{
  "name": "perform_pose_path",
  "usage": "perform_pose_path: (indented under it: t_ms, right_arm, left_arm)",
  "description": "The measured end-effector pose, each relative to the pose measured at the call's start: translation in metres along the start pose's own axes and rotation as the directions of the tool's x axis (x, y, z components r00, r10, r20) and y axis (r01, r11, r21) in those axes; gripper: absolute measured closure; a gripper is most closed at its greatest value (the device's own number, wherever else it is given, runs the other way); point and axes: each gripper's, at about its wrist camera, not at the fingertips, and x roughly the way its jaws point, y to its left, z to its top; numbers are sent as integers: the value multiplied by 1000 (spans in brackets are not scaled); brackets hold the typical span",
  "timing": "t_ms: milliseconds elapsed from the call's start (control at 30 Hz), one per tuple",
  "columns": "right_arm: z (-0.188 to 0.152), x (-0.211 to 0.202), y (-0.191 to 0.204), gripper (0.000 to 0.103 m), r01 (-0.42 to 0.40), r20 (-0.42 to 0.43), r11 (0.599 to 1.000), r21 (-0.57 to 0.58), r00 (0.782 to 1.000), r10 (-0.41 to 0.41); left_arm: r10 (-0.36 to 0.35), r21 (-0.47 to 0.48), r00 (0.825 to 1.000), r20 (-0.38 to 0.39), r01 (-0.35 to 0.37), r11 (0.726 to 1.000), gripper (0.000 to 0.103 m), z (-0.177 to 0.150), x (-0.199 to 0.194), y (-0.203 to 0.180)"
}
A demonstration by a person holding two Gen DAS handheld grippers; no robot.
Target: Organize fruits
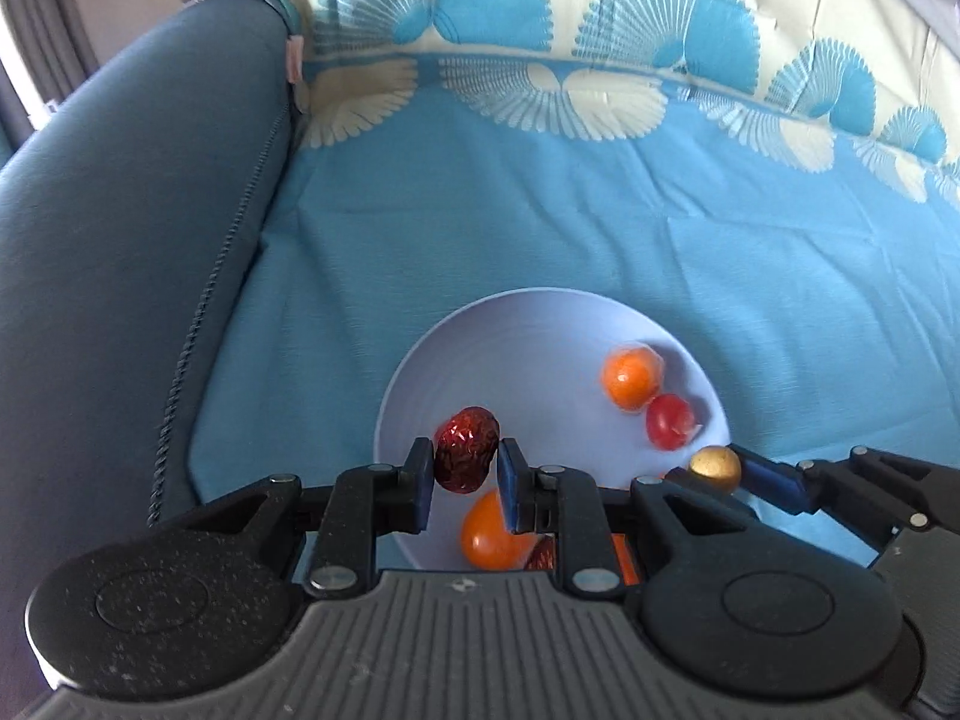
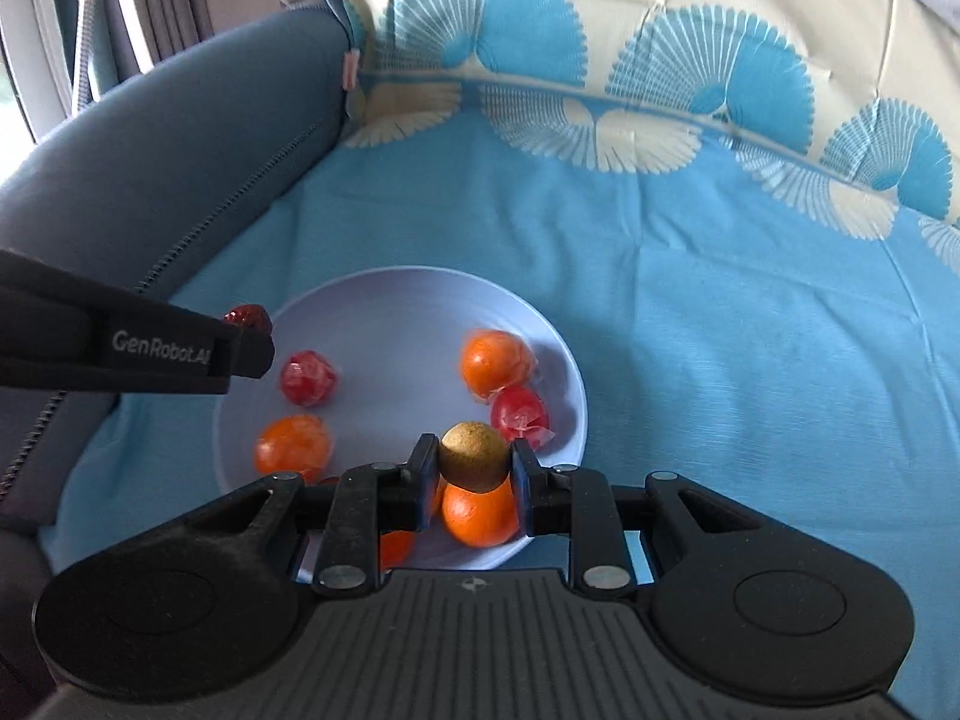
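A pale lilac plate (image 1: 540,324) (image 2: 390,300) lies on a blue cloth and holds several wrapped orange and red fruits, such as an orange one (image 2: 497,363) and a red one (image 2: 307,378). My left gripper (image 1: 465,468) is shut on a wrinkled dark red date (image 1: 465,447) above the plate's left rim. That date (image 2: 246,317) shows at the tip of the left gripper in the right wrist view. Over the plate's near side, my right gripper (image 2: 474,468) is shut on a round tan-brown fruit (image 2: 474,456), which shows as the brown fruit (image 1: 714,467) in the left wrist view.
The blue cloth (image 2: 720,330) with a white fan pattern covers a sofa seat. A grey-blue padded armrest (image 1: 120,270) rises to the left of the plate. A patterned cushion back (image 1: 660,12) stands behind.
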Motion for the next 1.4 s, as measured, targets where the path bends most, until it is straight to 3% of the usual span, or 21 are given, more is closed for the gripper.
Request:
perform_pose_path:
  t_ms: [67, 133, 200, 300, 500, 833, 1400]
  right_arm:
    - [-1, 8, -3, 76, 2, -10, 1000, 1, 1000, -2]
    - [0, 14, -5, 61, -1, -28, 1000, 0, 1000, 1]
    - [0, 12, -8, 36, -22, -34, 1000, -3, 999, 22]
    - [-3, 1, -9, 17, -1, -15, 1000, -16, 1000, 0]
    - [-21, -50, -6, 3, 34, 5, 999, -6, 999, -34]
    - [-58, -134, 9, 1, 66, 75, 998, -12, 995, -65]
    - [-77, -180, 12, 1, 102, 123, 995, -5, 987, -100]
  left_arm:
    - [1, 8, 1000, -3, -1, 1000, 67, 3, 8, 0]
    - [-2, 10, 1000, 15, 1, 1000, 11, 5, 8, 1]
    - [21, -5, 997, 68, -20, 1000, 0, 2, -1, 3]
    - [-15, 18, 997, 74, 14, 1000, 0, -4, -17, 5]
    - [31, -1, 1000, -1, -31, 1000, 0, -37, -53, 7]
    - [84, -19, 996, 22, -83, 996, 0, -90, -115, -2]
    - [110, -22, 990, 85, -109, 994, 0, -109, -156, -10]
